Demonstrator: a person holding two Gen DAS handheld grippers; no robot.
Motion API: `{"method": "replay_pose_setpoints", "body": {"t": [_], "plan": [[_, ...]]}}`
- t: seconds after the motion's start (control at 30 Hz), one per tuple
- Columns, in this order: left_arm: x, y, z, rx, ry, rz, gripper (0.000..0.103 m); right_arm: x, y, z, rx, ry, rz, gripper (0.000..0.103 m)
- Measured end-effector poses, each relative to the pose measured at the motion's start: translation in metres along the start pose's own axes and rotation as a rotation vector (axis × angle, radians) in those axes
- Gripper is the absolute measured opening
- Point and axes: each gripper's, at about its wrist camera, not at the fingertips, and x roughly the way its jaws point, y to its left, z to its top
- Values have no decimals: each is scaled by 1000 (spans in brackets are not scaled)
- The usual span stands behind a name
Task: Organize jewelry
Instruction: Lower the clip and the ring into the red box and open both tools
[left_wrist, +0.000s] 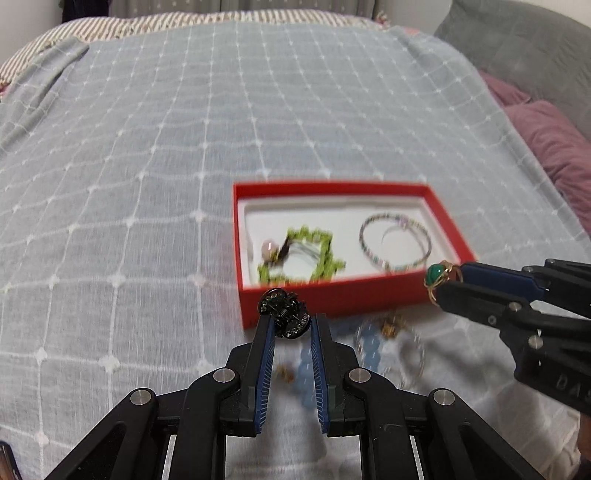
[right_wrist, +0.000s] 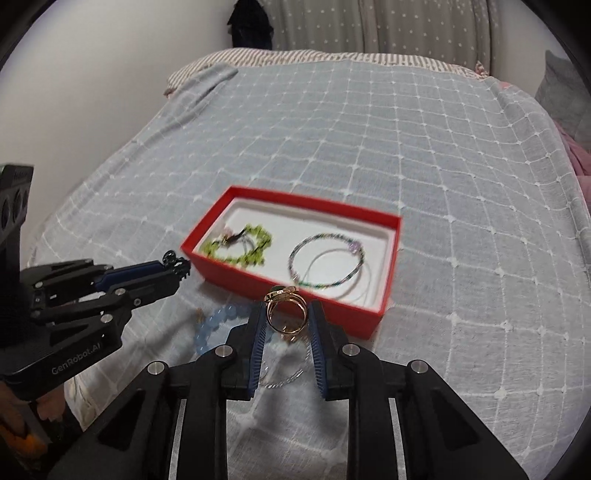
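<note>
Holding: the left gripper (left_wrist: 290, 323) is clamped on a small black hair claw (left_wrist: 284, 312) set with tiny stones, carried at its fingertips just in front of the box's near wall.
Right gripper (right_wrist: 286, 321): pressed closed on a gold wire ring with a green stone (right_wrist: 284, 304); the band sits upright between the blue pads, the stone turned toward the box.
Red box (left_wrist: 332, 299): open, shallow, with a white lining, lying on the bed just beyond both grippers.
Inside the box, left part: a green beaded bracelet (left_wrist: 306, 254) with a pink bead and a dark piece tangled into it.
Inside the box, right part: a thin multicoloured bead bangle (left_wrist: 395, 240), lying flat, apart from the green one.
On the bed, in front of the box: a pale blue bead bracelet (right_wrist: 218, 325), a silver chain (right_wrist: 284, 378) and small gold pieces (left_wrist: 391, 326), blurred, under and between the two grippers.
Bed cover (left_wrist: 147, 166): pale blue cloth with a white grid.
Far right: purple cloth (left_wrist: 554, 140) and a grey cushion (left_wrist: 517, 37) at the bed's edge.
</note>
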Motion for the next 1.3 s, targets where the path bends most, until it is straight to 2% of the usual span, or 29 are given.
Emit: {"method": "replay_pose_setpoints", "body": {"t": [0.17, 0.33, 0.63, 1.03, 1.13, 1.3], "plan": [[6, -3, 15, -12, -49, -5, 15, 5, -16, 15, 22, -37, -2, 24], [24, -10, 27, -5, -66, -10, 15, 24, -24, 22, 32, -25, -2, 24], [51, -14, 31, 2, -26, 34, 15, 46, -35, 24, 51, 4, -16, 25], [54, -12, 31, 5, -16, 48, 16, 45, -40, 24, 79, -1, -8, 26], [50, -13, 30, 10, -20, 54, 26, 38, -39, 25, 80, -14, -4, 28], [38, -14, 29, 16, -41, 56, 42, 23, -35, 25, 71, -37, -6, 43]]}}
